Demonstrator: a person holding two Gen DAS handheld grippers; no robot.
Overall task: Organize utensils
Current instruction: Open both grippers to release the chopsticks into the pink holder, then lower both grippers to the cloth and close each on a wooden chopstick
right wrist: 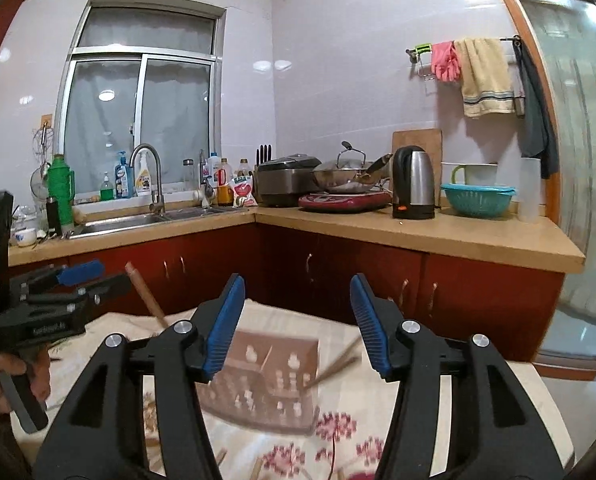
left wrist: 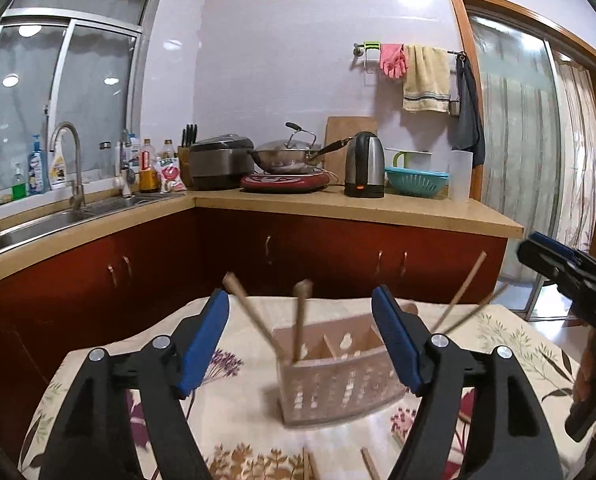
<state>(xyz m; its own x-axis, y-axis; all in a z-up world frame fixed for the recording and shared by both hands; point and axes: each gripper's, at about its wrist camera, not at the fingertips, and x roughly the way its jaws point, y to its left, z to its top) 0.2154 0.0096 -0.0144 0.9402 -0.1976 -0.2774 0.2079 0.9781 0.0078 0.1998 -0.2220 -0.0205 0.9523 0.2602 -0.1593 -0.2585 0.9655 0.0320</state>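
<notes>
Left claw [left wrist: 300, 344] level, tilted slightly down, jaws wide, nothing gripped. Utensil holder [left wrist: 338, 376] on floral-cloth worktop [left wrist: 233, 412] just ahead between blue pads, wooden utensils [left wrist: 298, 324] and chopsticks [left wrist: 458, 304] standing inside. Right claw [right wrist: 295, 326] alongside, jaws parted, empty, same holder ahead.

We are looking at a home kitchen: a sink [right wrist: 117, 222] is sitting under the window [right wrist: 137, 120] at far left, and a wok [right wrist: 346, 180], kettle [right wrist: 413, 182] and towel [right wrist: 484, 76] are showing at far right.
</notes>
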